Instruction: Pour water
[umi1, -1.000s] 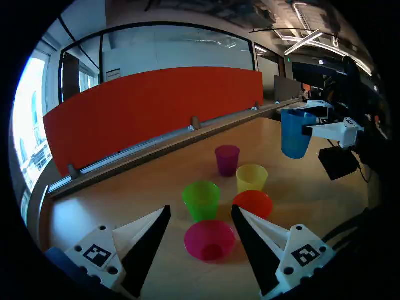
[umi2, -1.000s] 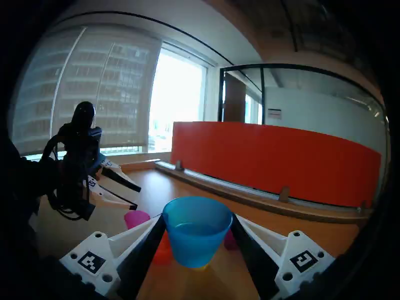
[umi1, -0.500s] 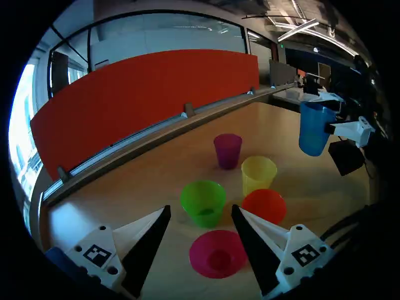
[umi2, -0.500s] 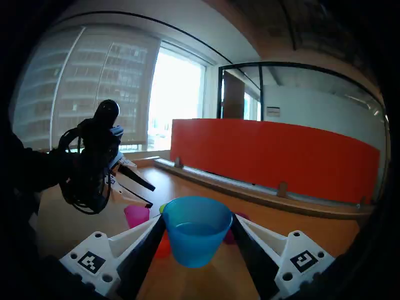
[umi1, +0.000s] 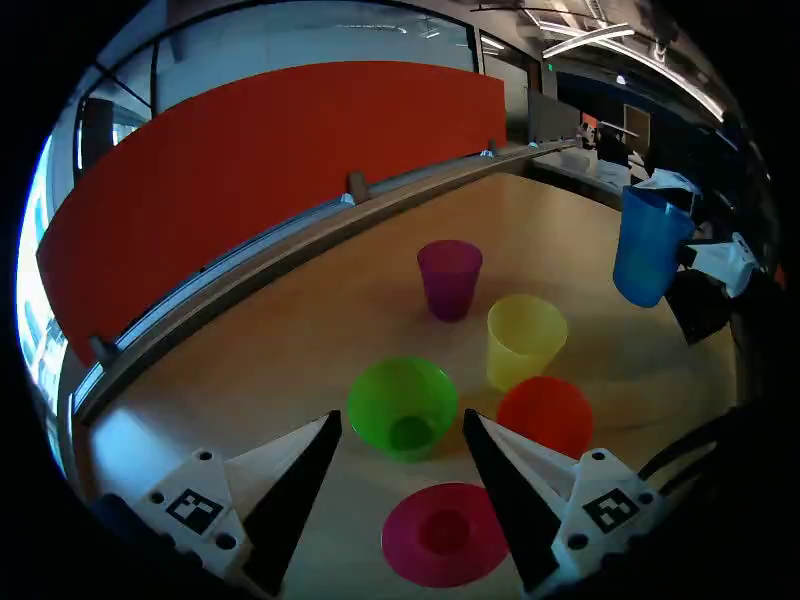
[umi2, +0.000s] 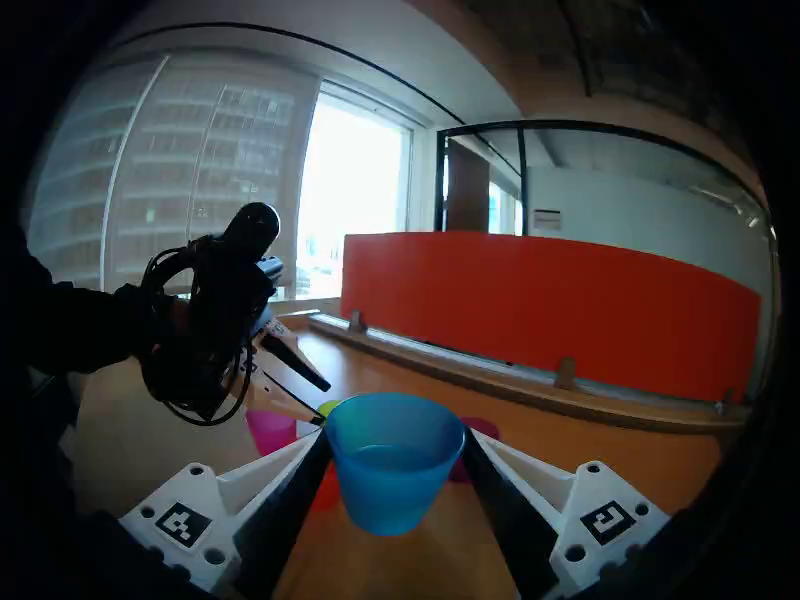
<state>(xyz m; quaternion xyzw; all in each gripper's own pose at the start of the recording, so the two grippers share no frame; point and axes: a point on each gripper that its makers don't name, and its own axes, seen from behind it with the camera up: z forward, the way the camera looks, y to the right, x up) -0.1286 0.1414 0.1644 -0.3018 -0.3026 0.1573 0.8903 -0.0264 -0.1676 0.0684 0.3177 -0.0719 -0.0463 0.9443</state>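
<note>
We see the right tool (umi2: 395, 438) pinching the blue cup (umi2: 392, 485): both fingers press on its sides just below the rim. The cup sits level between them, with water (umi2: 390, 458) standing partway up inside.

The left tool (umi1: 401, 418) hangs above the table (umi1: 300, 330) with its fingers spread and nothing gripped. Between those fingers, on the near side, lies the pink cup (umi1: 445, 530) (we look almost straight down into it). Just past the fingertips stands the green cup (umi1: 402, 405). The red cup (umi1: 545, 415) stands by the right fingertip, the yellow cup (umi1: 525, 340) just beyond it, and the purple cup (umi1: 449, 278) farther out again, apart from the rest. All five stand upright on the table.

From the left tool, the blue cup is well off to the right and raised clear of the table, beyond the yellow cup. In the right gripper view, a hand (umi2: 170, 335) holds the left tool ahead and to the left. An orange partition (umi1: 250, 170) runs along the table's far edge.
</note>
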